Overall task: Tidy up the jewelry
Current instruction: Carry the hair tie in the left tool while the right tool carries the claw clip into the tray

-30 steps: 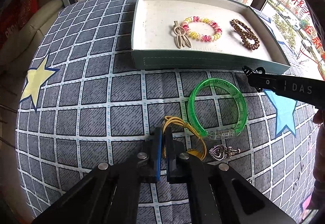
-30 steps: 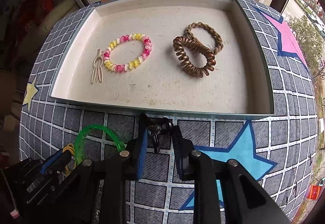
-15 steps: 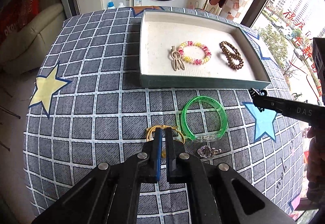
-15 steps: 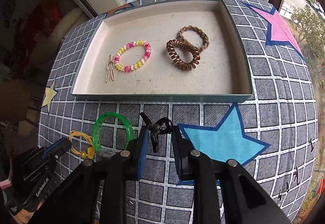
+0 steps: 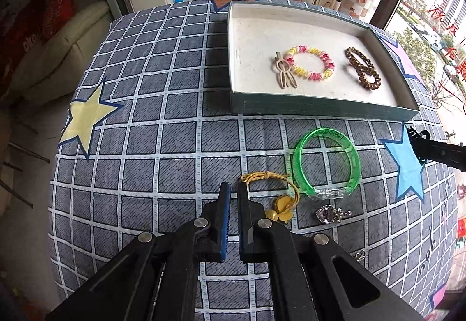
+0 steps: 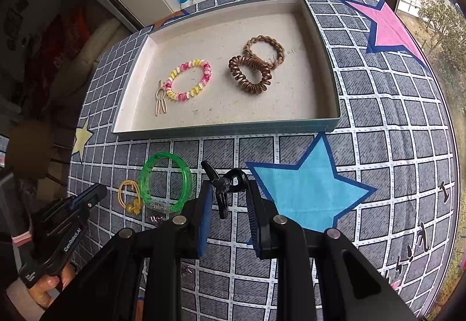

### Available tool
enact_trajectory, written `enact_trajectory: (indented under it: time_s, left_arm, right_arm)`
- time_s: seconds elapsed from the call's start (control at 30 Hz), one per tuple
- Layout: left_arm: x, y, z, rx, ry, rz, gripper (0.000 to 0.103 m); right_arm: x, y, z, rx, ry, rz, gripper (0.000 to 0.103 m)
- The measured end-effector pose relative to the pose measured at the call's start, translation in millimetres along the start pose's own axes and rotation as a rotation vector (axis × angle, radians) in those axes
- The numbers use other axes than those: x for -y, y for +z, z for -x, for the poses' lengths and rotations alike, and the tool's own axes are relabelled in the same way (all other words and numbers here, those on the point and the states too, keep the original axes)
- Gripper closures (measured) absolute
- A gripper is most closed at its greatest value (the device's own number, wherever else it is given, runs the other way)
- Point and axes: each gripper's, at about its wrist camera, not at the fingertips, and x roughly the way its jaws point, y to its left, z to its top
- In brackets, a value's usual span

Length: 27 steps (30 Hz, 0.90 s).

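Right tool [image 6: 228, 198] pinching black clip [image 6: 222, 185], near tray [image 6: 227, 128]; left tool [image 5: 233, 198] pressed together, empty, beside yellow cord [image 5: 273, 190].

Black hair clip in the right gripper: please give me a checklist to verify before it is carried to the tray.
1. Grip: the right gripper is shut on the black hair clip: ok.
2. Clip lifted off the cloth: cannot tell.
3. Free space in the tray: bare floor in front of the brown coil ties: ok.
4. Left gripper out of the way: shut, empty, over the cloth near the yellow cord: ok.
5. Path over the near tray wall: nothing stands on it: ok.
6. Green bangle apart from the clip: ok.
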Motion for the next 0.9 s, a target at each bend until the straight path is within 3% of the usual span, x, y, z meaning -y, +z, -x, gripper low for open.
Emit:
enact_trajectory:
  time_s: [0.13,0.17,0.2,0.23,0.27,0.33,0.5,0.67,0.8,0.83,0.87,0.9]
  left_arm:
    - [-9,-4,-8,-0.019,-0.009,0.033,0.087]
    - [-10,-6,-10,-0.029,-0.010,0.041,0.069]
    - [-12,-6,-12,-0.044,-0.011,0.050,0.039]
    - [-14,-6,-14,-0.060,0.002,0.059,0.000]
    - [-15,-7,-13,-0.032,0.022,0.066,0.000]
    - [-15,-7,-16,-0.040,0.017,0.057,0.000]
    - [-15,-10,-26,-0.044,0.109,0.056,0.000]
    - [-19,-6,-38,-0.071,0.098,0.043,0.008]
    - [-7,-2,-46,-0.079,0.070,0.008,0.029]
    - [-4,-1,-46,-0.071,0.051,0.000,0.046]
    - [1,0,-47,-0.068,0.028,-0.012,0.069]
    - [5,0,-47,-0.068,0.025,-0.028,0.082]
  right_arm:
    - [1,-5,0,-0.007,0.010,-0.006,0.078]
    - [1,-6,1,-0.008,0.012,-0.007,0.078]
    - [1,-7,1,-0.009,0.014,-0.007,0.078]
    - [1,-7,1,-0.011,0.015,-0.008,0.078]
    - [1,-8,2,-0.012,0.017,-0.009,0.078]
    - [2,-9,3,-0.011,0.020,-0.012,0.078]
    - [3,-12,5,-0.011,0.026,-0.018,0.078]
    - [2,-14,7,-0.010,0.028,-0.015,0.078]
    - [3,-16,8,-0.008,0.027,-0.019,0.078]
    - [4,-17,9,-0.008,0.027,-0.021,0.078]
    - [4,-18,9,-0.008,0.028,-0.022,0.078]
    - [4,-18,10,-0.008,0.028,-0.024,0.078]
